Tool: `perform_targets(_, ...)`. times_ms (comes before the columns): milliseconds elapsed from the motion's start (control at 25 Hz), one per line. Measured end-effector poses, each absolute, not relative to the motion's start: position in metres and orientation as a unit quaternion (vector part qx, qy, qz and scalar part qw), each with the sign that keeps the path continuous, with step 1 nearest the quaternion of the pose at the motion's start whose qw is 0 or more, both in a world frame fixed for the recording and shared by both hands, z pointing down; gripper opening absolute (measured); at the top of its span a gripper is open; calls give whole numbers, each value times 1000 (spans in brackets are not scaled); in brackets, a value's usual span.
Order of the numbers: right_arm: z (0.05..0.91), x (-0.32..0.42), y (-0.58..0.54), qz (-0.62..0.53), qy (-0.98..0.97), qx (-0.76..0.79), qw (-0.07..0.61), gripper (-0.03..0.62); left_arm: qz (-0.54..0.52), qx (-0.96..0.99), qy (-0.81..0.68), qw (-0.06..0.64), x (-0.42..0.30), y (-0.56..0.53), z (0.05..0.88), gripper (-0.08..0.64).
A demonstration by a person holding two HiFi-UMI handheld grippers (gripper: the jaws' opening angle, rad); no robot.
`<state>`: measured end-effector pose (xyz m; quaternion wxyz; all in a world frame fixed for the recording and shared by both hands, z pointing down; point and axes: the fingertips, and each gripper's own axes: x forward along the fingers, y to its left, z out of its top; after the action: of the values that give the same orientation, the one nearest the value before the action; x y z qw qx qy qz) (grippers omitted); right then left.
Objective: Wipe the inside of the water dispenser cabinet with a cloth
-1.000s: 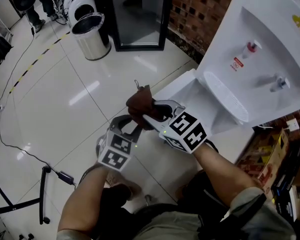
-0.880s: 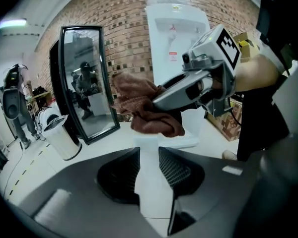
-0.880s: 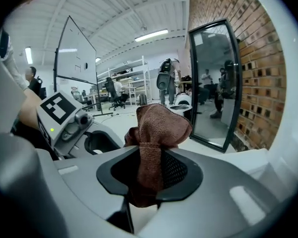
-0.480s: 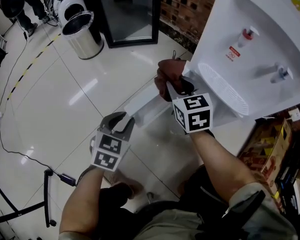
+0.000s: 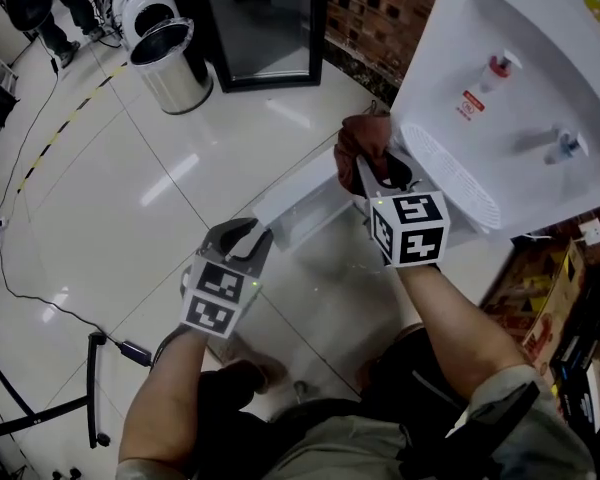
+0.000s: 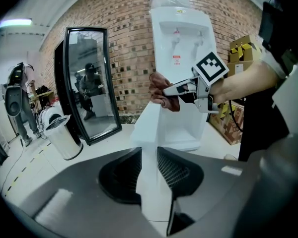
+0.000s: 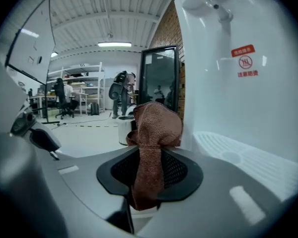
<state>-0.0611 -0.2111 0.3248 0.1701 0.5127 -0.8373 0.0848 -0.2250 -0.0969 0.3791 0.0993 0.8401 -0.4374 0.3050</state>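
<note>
Water dispenser stands just ahead and right of my right gripper. It's a tall rigid plastic shell, probably light enough to rock, so I'd use moderate wipe pressure. The cabinet door is swung open with its free edge between the jaws of my left gripper, which are closing on it. That panel is thin, stiff and slick, so I'd hold the edge square and not twist the hinge. Brown terry cloth is pinched in my right jaws at a narrow gap, with a wad bunched past the tips. It's soft, light and grippy, so I'd lead with the wad into the cabinet, below and ahead.
</note>
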Motion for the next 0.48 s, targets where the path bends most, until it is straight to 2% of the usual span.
perform_targets(280,317,-123,-138,55,-936,299,178,117,192,852,-468,138,-236,-106,335,100)
perform_targets(480,335,-169,-74,47,-967,134,213,117,175,827,-506,171,-252,-126,341,64)
